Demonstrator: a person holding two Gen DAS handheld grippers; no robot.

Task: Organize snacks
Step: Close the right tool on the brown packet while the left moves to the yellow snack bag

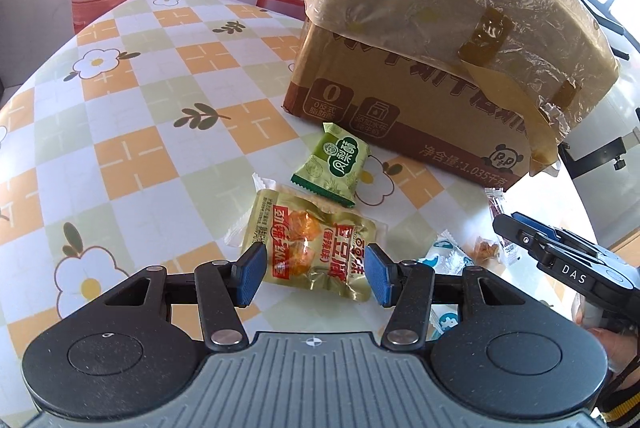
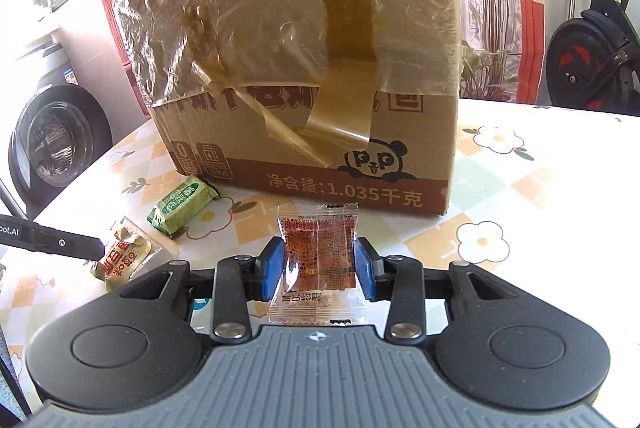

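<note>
The cardboard box [image 1: 420,40] runs off the top edge in both views, and tape hides part of its printed lettering. A blue-and-white packet [image 1: 444,260] lies half hidden behind the left gripper's [image 1: 316,274] finger. The small snack [image 1: 486,249] beside it is too small to identify.

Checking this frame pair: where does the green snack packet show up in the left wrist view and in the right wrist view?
Left wrist view: green snack packet lies at centre, on the table just before the cardboard box, beyond the yellow packet.
Right wrist view: it lies at lower left, off the box's near left corner.
Shared landmark: the panda logo on the box.
</note>
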